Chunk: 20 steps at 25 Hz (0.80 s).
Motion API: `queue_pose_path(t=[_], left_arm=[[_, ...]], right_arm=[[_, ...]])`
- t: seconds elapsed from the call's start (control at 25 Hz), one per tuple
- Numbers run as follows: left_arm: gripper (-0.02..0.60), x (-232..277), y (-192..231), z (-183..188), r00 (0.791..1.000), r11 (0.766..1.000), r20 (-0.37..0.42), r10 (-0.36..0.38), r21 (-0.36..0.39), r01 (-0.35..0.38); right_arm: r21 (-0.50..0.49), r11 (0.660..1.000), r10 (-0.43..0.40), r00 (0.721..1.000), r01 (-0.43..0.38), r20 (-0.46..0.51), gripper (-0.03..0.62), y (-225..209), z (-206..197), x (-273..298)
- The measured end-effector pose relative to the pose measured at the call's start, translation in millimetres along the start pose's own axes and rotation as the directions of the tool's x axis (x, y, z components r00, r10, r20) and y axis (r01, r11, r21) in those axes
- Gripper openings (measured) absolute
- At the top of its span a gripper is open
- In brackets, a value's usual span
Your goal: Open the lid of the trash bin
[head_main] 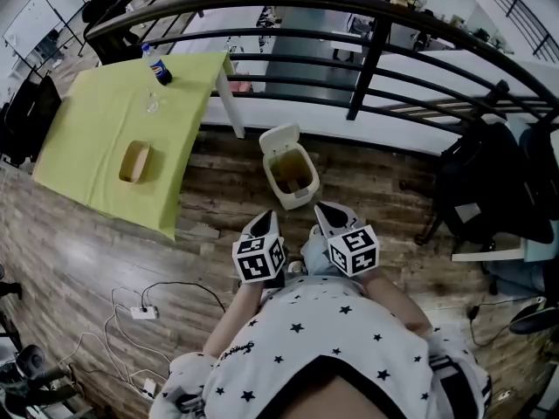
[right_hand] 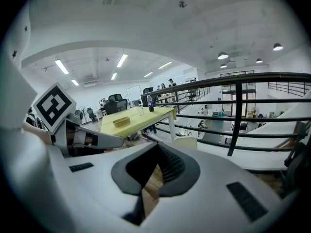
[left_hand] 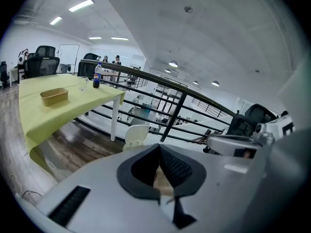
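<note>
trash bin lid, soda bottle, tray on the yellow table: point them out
trash bin lid (head_main: 279,137): head view, middle of the raised lid
soda bottle (head_main: 161,70): head view, blue label
tray (head_main: 134,161): head view, its bare inner floor

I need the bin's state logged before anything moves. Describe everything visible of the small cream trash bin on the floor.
The small cream plastic trash bin is a rounded rectangular tub standing upright on the wooden plank floor, near the white table leg and black metal railing. Its hinged lid stands open at the far edge. The inside looks yellowish-brown; liner or contents, I cannot tell. The left gripper and the right gripper are apart from it.
</note>
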<state>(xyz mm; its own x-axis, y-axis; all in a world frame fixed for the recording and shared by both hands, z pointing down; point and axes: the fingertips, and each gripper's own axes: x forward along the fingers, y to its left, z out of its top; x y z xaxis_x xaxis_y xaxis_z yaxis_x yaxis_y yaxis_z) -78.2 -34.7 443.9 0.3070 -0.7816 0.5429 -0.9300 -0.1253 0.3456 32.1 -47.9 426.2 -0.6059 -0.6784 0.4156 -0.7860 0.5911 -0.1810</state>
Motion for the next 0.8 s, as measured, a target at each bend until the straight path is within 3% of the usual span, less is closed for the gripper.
queue_pose_path(t=[0.8], left_arm=[[0.011,5.6,5.0,-2.7,1.000,1.000,-0.022,-0.006,-0.007,0.006]], right_arm=[[0.019,1.000,-0.004,1.000,0.003,0.005,-0.006,-0.2,3.6,4.7]])
